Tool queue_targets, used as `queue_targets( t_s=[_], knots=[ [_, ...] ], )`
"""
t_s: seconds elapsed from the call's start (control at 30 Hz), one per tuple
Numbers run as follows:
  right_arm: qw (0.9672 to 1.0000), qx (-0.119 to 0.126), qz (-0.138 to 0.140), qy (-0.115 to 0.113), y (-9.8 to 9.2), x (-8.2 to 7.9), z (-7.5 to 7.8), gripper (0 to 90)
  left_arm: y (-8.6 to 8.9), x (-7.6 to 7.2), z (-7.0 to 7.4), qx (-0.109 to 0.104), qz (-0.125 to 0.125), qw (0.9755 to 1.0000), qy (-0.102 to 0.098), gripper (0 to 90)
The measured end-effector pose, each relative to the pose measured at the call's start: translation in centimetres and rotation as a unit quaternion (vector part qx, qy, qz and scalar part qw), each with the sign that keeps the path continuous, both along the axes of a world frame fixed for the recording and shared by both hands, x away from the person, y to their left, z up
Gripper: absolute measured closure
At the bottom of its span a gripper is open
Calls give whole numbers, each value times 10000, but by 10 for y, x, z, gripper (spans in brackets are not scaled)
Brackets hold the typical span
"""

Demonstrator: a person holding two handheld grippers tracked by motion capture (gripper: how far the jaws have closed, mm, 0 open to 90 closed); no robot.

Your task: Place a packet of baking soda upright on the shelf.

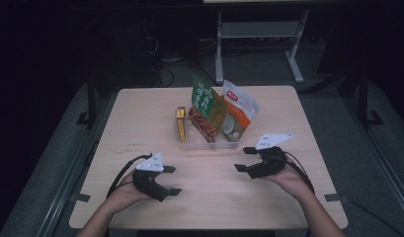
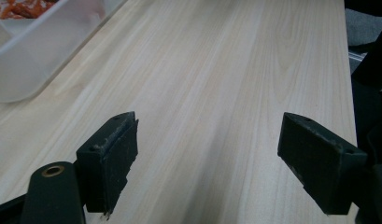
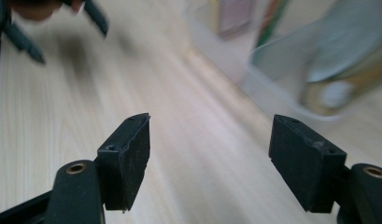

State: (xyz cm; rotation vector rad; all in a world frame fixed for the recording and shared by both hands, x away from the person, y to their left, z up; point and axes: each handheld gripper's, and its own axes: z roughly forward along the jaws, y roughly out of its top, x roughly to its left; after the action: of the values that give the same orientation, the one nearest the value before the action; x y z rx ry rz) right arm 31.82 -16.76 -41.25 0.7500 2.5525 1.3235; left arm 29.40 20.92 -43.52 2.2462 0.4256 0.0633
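Both grippers poised, jaws wide, nothing held.
Left black gripper (image 1: 173,180) and right black gripper (image 1: 245,159) should approach the clear plastic bin (image 1: 209,143) of snack packets squarely, I'd say.

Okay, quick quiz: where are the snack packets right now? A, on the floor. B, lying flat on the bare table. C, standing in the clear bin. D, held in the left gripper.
C: the snack packets stand upright inside the clear bin at mid-table, while both grippers are open and hold nothing.
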Motion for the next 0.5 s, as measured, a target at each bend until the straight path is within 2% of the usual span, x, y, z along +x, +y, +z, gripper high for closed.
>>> queue_targets(
  t_s=[0.2,0.27,0.5],
  knots=[
    [9992,-43,356,200,21,-4,-12,279,-5,-2,-3,78,-142,9999,-17,195],
    [9990,-17,415,143,25,-5,-15,279,-7,-3,-4,99,-168,9998,-42,192],
    [9977,-80,617,257,40,-8,-25,279,-12,-3,-7,200,-259,9995,-37,180]
  ],
)
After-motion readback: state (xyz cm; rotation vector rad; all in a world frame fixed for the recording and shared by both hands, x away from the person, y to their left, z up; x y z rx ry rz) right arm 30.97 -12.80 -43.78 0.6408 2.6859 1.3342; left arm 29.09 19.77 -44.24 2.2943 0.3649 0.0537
